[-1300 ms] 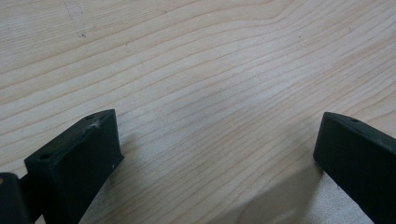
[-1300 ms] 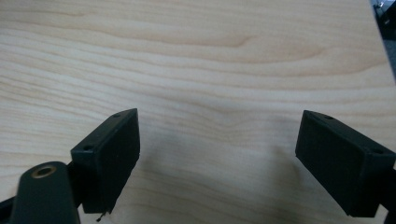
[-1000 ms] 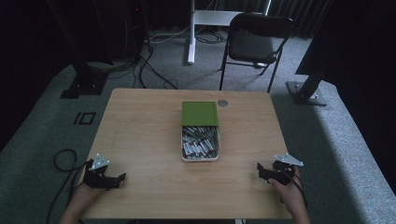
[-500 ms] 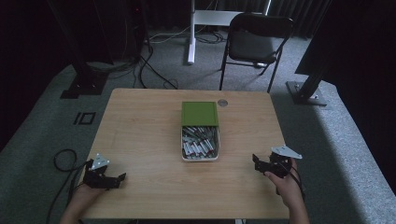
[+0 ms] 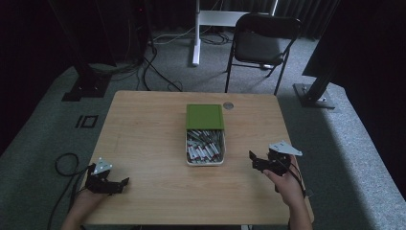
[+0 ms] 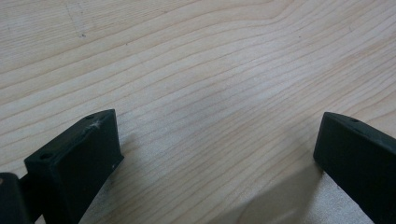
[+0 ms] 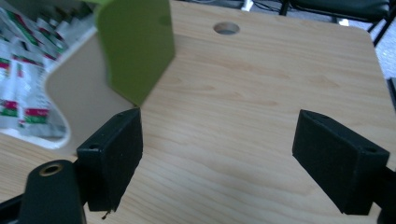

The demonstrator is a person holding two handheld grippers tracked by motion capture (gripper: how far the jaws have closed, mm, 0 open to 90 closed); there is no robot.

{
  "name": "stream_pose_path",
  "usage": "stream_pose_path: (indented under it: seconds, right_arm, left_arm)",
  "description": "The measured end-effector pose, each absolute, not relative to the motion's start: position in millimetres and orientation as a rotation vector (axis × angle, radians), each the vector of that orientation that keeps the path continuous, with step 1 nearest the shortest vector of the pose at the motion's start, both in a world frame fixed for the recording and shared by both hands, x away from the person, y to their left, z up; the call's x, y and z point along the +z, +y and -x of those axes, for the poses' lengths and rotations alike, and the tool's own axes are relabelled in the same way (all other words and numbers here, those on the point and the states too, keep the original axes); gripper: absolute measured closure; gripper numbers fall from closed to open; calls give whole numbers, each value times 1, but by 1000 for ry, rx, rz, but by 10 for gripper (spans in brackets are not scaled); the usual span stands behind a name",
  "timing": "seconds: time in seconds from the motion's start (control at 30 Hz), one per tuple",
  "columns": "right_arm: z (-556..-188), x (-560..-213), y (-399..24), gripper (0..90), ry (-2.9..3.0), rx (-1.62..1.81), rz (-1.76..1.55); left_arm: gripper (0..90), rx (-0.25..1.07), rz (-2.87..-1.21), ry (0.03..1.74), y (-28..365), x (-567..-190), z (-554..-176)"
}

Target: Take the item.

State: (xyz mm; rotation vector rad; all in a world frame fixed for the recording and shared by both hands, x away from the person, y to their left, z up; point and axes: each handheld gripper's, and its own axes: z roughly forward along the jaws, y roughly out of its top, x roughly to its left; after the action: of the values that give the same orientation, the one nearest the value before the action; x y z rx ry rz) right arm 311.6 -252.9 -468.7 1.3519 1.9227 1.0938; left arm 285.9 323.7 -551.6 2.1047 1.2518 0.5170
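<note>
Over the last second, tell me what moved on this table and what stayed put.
The right tool has moved inward and a little forward from the table's near right edge toward the box of small packets, its jaws wide open and holding nothing. The left tool stayed at the near left, open too. The box and its green lid did not shift.

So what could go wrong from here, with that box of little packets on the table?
The green lid covers only the far half of the box, so a sideways bump from the right gripper, open and nearest, might shove it off. The packets lie in a loose heap; the fingers could pinch several together. The left gripper sits by the table's near edge, its cable hanging off.
</note>
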Motion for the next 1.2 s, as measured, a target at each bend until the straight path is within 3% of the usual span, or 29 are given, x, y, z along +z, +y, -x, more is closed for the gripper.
stream_pose_path:
  seconds: [0.8,1.2]
  right_arm:
    - [-327,-444,-181,171,2014,1228,-1194]
    - [-330,-445,-142,234,2079,1235,-1115]
  left_arm:
    - [14,517,-2104,1252,324,-552,-286]
    - [14,517,-2103,1253,324,-552,-286]
